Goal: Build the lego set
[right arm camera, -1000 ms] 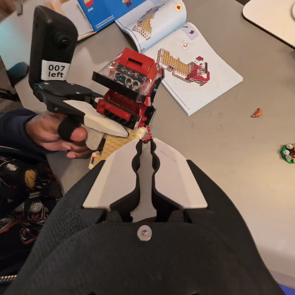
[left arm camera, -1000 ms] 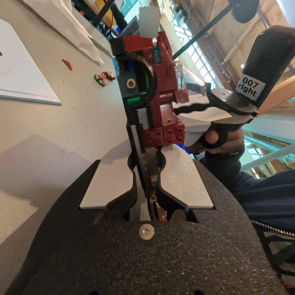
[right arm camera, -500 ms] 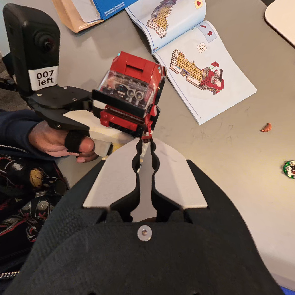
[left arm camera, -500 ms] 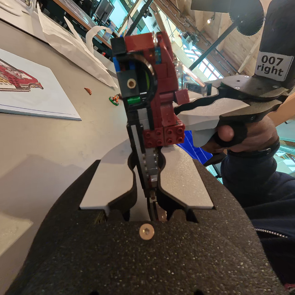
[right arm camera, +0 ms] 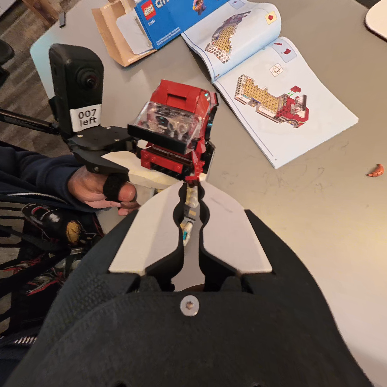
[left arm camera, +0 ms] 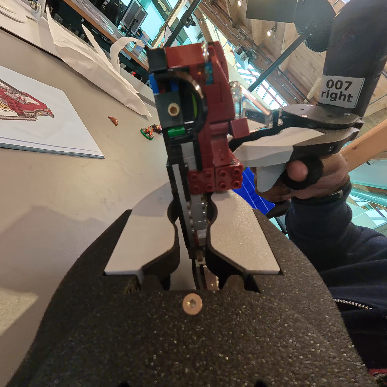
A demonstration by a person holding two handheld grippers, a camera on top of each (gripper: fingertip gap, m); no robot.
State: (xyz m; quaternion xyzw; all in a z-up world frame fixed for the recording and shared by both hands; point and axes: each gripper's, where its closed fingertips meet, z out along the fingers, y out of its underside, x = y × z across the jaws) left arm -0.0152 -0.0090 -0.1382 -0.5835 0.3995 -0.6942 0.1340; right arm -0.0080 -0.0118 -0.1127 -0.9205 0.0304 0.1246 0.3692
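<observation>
Left claw (left arm camera: 192,201) clamps a red brick-built truck (left arm camera: 196,109) above the desk (left arm camera: 83,184); right claw (right arm camera: 191,184) pinches its small red side piece (right arm camera: 193,178).

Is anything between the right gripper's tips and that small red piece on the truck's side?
Nothing visible: the right gripper has its fingertips closed on the small red piece of the red brick truck, which the left gripper clamps.

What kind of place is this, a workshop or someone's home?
Probably a shared workspace or lab, not a home. Behind the grey table stand desks with monitors, under a high timber ceiling with big windows. A toy-brick truck and its booklet suggest a building session.
</observation>
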